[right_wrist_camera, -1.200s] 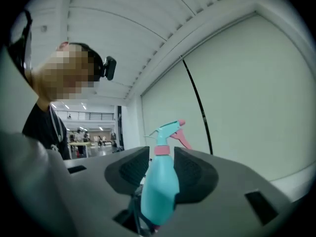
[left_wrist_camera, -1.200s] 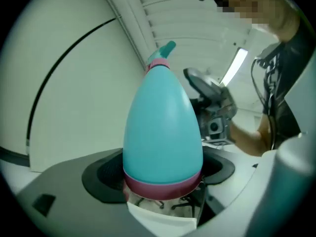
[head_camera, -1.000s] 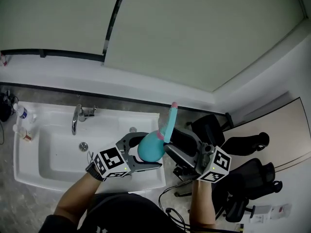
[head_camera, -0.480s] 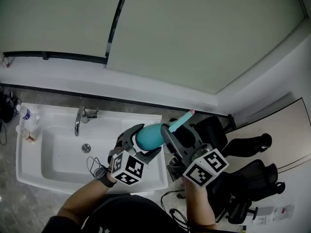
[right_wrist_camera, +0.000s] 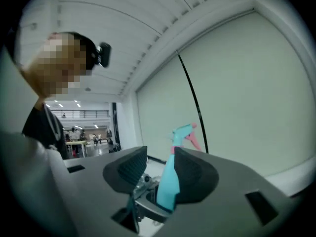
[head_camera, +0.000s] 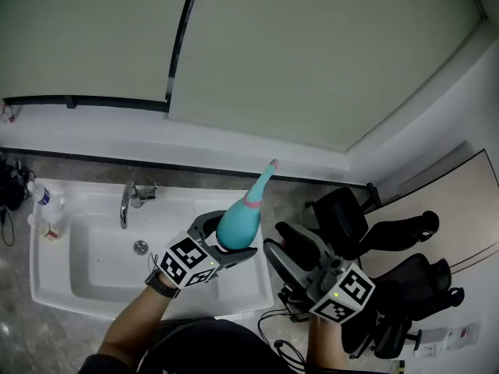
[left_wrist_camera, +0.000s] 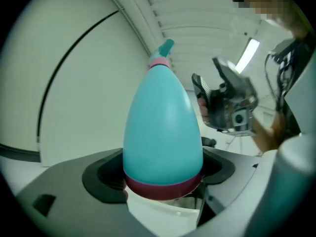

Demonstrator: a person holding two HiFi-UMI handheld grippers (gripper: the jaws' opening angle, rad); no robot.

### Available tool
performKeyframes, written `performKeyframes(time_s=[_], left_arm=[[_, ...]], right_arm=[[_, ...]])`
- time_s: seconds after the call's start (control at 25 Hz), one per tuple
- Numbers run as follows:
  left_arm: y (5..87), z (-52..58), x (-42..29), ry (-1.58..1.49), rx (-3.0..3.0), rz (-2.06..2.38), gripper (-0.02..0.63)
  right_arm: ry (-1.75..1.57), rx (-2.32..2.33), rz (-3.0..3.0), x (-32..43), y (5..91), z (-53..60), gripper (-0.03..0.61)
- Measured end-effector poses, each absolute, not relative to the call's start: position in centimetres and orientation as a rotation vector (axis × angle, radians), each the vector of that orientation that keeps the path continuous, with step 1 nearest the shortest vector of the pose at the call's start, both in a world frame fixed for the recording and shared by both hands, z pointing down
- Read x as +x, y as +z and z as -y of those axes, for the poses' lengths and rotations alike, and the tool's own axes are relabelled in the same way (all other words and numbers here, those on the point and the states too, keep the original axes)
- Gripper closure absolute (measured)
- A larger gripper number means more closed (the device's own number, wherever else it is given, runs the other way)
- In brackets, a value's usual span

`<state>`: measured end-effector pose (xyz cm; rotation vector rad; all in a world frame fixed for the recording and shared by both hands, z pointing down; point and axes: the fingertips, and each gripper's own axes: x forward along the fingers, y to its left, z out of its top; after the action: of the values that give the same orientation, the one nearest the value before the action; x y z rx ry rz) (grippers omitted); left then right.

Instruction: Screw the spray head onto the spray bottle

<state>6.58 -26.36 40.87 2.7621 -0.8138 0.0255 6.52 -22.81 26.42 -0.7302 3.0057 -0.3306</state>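
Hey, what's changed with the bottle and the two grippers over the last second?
The right gripper has drawn back from the spray head, down and rightward in the head view. Its jaws have just been opening, with nothing gripped between them. The spray bottle tipped right, then back nearer upright. Unchanged: the left gripper clamps the bottle, and the head sits on it.

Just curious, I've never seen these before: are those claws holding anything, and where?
The left claw grips the teal spray bottle around its wide bottom end. The right claw, its jaws just opening, holds nothing; nothing is between them.
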Motion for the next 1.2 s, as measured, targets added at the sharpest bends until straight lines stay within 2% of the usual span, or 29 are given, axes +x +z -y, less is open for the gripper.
performKeyframes(time_s=[0.08,0.2,0.28,0.48,0.6,0.72,0.76,0.84,0.92,1.04,1.12,1.16,1.2], left_arm=[[38.7,24.0,6.6,-0.084,2.828,0.526,0.193],[35.6,20.8,6.2,-0.252,2.828,0.153,0.193],[34.5,19.1,6.2,-0.311,2.831,-0.012,0.193],[33.6,15.5,7.3,-0.268,2.867,-0.294,0.193],[34.2,13.9,7.6,-0.187,2.868,-0.383,0.193],[35.1,12.6,7.2,-0.124,2.857,-0.478,0.193],[35.3,12.2,7.2,-0.107,2.858,-0.509,0.193],[35.6,11.3,7.6,-0.076,2.856,-0.571,0.193],[35.8,10.6,8.5,-0.051,2.858,-0.621,0.193],[35.8,10.2,9.6,-0.037,2.88,-0.641,0.193],[35.9,10.8,9.9,-0.023,2.903,-0.589,0.193],[36.0,11.3,10.0,-0.018,2.917,-0.541,0.193],[36.2,11.9,10.1,-0.012,2.935,-0.48,0.193]], right_arm=[[-0.287,-0.539,-2.895,9.3,24.1,21.9,0.416],[-0.444,-0.158,-2.766,11.0,23.4,21.9,0.416],[-0.474,0.023,-2.788,9.2,23.9,21.7,0.416],[-0.242,0.308,-3.023,5.2,23.9,20.3,0.416],[0.145,0.355,-3.002,7.2,18.9,18.8,0.416],[0.776,0.362,-3.166,6.8,15.7,17.1,0.416],[1.018,0.435,-3.235,6.0,15.9,16.3,0.414],[1.473,0.691,-3.317,4.8,17.5,15.0,0.37],[1.816,1.03,-3.335,4.6,20.1,14.5,0.344],[2.061,1.488,-3.311,5.9,24.3,14.3,0.344],[2.055,1.633,-3.315,6.2,25.4,13.9,0.345],[2.02,1.653,-3.34,6.1,25.6,13.7,0.355],[1.981,1.645,-3.389,5.8,25.7,13.6,0.41]])
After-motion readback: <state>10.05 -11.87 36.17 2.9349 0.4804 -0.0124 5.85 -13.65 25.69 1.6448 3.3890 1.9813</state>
